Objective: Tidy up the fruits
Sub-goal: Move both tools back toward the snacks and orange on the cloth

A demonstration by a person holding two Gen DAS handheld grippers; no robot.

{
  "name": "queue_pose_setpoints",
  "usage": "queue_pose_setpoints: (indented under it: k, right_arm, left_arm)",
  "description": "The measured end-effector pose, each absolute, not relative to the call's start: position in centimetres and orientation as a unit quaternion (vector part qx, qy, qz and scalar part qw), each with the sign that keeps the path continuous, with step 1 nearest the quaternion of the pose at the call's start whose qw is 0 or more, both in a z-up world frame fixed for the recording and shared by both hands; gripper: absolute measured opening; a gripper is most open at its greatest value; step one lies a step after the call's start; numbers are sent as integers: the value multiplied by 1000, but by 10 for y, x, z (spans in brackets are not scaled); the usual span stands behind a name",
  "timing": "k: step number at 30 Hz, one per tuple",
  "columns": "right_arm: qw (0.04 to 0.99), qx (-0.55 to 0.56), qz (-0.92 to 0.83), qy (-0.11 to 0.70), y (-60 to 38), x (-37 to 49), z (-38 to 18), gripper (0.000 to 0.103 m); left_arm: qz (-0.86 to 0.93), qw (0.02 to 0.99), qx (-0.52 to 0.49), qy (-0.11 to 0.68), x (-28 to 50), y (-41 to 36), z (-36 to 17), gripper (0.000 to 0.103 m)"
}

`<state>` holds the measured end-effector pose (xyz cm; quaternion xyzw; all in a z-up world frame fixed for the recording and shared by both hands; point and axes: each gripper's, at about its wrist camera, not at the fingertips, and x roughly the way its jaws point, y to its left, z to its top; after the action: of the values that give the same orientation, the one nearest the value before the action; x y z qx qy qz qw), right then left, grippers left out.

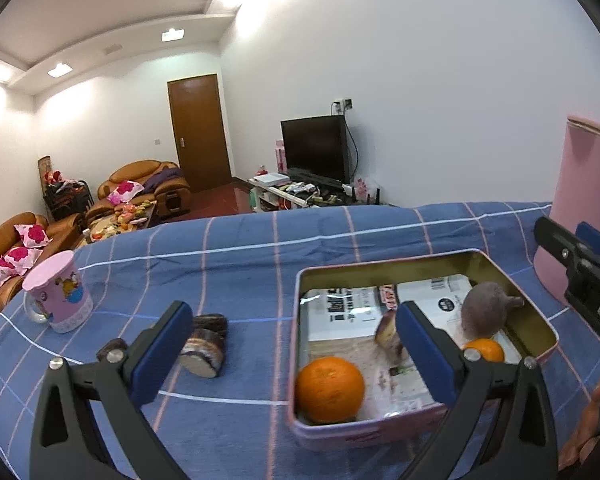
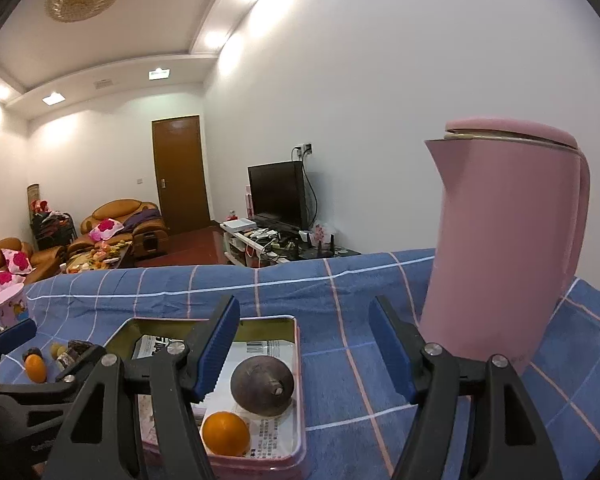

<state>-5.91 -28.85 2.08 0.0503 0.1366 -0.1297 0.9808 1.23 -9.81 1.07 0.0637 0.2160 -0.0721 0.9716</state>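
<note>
A pink tin (image 1: pixel 380 430) lined with printed paper lies on the blue checked cloth. In it are a large orange (image 1: pixel 330 390), a smaller orange (image 1: pixel 484 350) and a round purple-brown fruit (image 1: pixel 484 314). A blurred brownish piece (image 1: pixel 388 332) shows just inside the left gripper's right finger. My left gripper (image 1: pixel 293 307) stands open over the tin's left half, its pads pressing on nothing. My right gripper (image 2: pixel 304 302) is open and empty above the tin's (image 2: pixel 298 360) far right rim, with the purple fruit (image 2: pixel 262 386) and an orange (image 2: pixel 225 434) below it.
Dark brown pieces (image 1: pixel 206 344) lie on the cloth left of the tin, and the right wrist view shows a small orange (image 2: pixel 35 368) there. A pink mug (image 1: pixel 58 292) stands far left. A tall pink kettle (image 2: pixel 504 248) stands right of the tin. A hand (image 1: pixel 588 420) shows at the lower right.
</note>
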Motion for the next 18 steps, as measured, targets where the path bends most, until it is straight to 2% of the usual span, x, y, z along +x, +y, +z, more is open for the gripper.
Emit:
queue_pose_setpoints:
  k: [18]
  right_arm:
    - [980, 64, -106, 153, -224, -57, 19, 69]
  left_arm:
    - [-46, 972, 56, 225, 21, -38, 7, 103]
